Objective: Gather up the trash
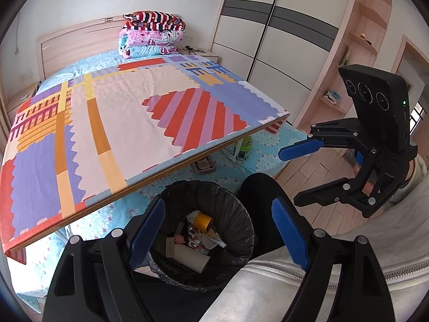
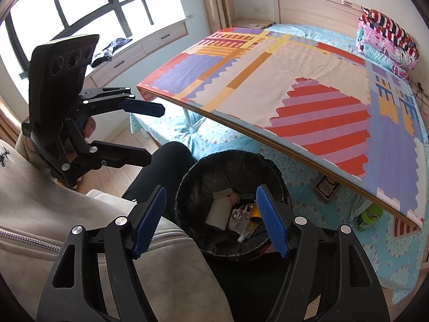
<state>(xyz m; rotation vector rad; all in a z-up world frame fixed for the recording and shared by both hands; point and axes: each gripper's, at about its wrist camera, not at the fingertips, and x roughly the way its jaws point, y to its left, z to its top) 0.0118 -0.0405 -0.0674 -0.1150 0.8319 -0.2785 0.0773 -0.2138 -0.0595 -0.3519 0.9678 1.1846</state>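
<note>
Both sets of fingers are spread wide and hold nothing: I see my left gripper (image 1: 218, 230) and right gripper (image 2: 211, 221) hovering over the black-lined trash bin (image 1: 241, 214). Inside it lie a white roll (image 2: 218, 212), a yellow tape roll (image 1: 203, 221) and wrappers. The cloth-covered counter (image 1: 120, 112) stands just beside it.

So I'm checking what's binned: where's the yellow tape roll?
In the black trash bin, lying on the other rubbish by the white tube: yellow tape roll.
</note>
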